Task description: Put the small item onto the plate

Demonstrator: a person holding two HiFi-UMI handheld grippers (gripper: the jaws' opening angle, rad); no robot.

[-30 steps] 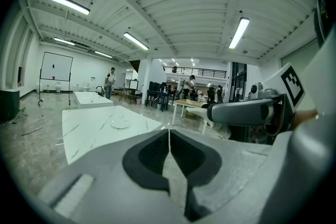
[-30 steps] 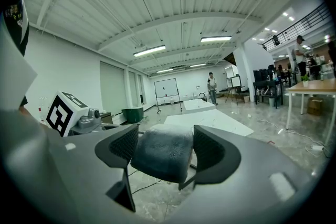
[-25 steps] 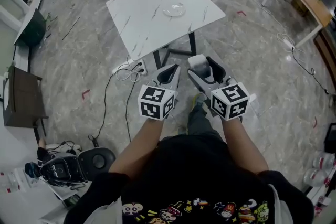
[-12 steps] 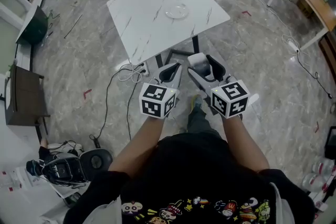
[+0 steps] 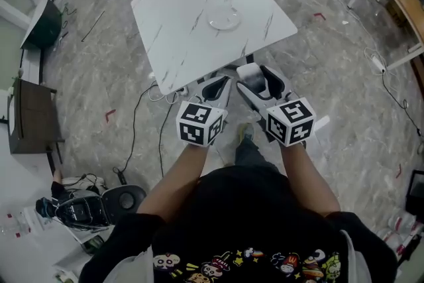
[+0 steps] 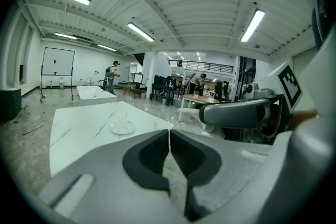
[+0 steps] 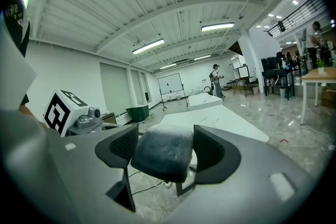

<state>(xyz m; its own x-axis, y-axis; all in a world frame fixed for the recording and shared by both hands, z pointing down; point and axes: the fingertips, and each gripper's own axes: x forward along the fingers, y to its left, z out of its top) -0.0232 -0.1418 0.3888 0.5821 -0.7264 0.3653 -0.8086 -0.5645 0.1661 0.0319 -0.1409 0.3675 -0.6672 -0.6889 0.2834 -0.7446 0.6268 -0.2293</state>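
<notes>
The person stands back from the white marble surface [image 5: 179,36], both tools held out low in front of the body and over the floor rather than over the top. The right tool [image 5: 262,81] is clamped on the small item [image 7: 159,153], a dark, soft-looking rounded block that fills the gap between its two jaws and pokes out a little past them; its longer side seems to run forward along the jaws, though I would not swear to it. The left tool [image 6: 169,136] has its jaws pressed together with nothing between them, and it hangs just beside the right one, at its 9 o'clock. The plate [image 5: 224,20], clear glass and empty as far as I can see, sits near the middle of the surface, well apart from both tools. From the right tool it lies at about 11 o'clock, ahead and slightly to the left; from the left tool it is nearly dead ahead at 12. The two are about equally far from it, but the right tool carries the load, so I would expect the carry to go forward over the near edge and bear a little left before any lowering. The plate is round, so the approach angle should matter little.
</notes>
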